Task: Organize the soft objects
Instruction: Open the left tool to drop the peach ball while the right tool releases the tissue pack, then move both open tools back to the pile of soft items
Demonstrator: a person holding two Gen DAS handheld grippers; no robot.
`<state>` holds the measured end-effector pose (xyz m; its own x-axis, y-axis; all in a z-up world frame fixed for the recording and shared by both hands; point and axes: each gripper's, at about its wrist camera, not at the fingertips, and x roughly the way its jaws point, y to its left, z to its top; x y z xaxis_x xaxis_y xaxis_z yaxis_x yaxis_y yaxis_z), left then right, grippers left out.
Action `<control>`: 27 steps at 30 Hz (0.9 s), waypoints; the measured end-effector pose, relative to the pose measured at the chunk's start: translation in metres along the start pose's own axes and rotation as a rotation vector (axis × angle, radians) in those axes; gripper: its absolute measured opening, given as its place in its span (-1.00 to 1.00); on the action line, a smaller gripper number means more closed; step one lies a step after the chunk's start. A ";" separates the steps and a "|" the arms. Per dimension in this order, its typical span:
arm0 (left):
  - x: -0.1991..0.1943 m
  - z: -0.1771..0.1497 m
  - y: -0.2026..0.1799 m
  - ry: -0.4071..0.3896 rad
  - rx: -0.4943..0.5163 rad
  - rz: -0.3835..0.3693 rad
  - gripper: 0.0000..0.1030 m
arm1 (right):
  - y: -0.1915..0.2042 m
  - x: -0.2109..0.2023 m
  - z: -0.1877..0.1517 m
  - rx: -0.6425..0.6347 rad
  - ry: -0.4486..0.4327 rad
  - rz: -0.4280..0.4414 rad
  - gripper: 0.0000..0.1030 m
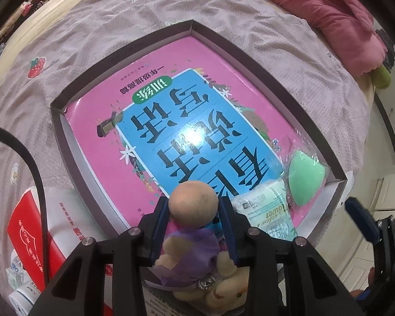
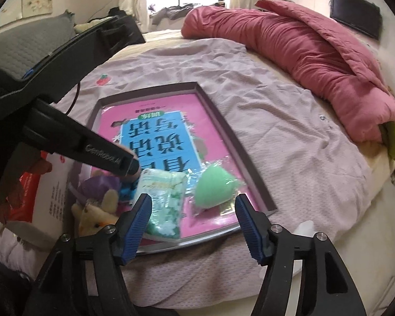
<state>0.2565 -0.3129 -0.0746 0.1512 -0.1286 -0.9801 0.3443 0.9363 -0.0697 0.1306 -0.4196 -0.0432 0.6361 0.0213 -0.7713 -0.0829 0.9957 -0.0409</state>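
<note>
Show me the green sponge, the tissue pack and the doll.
Sponge (image 2: 217, 189): right wrist view, its rounded middle.
Tissue pack (image 2: 166, 200): right wrist view, wrapper centre.
Doll (image 1: 192, 206): left wrist view, its head.

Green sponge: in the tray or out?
In. The green sponge, in clear wrap, lies on the pink book inside the tray, by its rim.
</note>
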 end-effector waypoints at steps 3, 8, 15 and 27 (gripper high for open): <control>0.000 -0.001 -0.002 0.005 0.006 -0.011 -0.07 | -0.001 -0.003 0.001 -0.012 -0.008 -0.021 0.32; -0.002 -0.002 -0.005 0.004 0.010 -0.005 0.15 | -0.003 -0.008 0.003 -0.016 -0.025 -0.035 0.36; -0.012 -0.006 0.000 -0.019 0.003 0.014 0.36 | -0.007 -0.016 0.006 -0.004 -0.049 -0.056 0.42; -0.037 -0.012 0.012 -0.088 -0.048 -0.020 0.54 | -0.008 -0.030 0.007 0.022 -0.075 -0.062 0.43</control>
<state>0.2440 -0.2931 -0.0409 0.2261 -0.1732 -0.9586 0.3031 0.9477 -0.0998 0.1175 -0.4280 -0.0156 0.6952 -0.0345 -0.7180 -0.0253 0.9971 -0.0723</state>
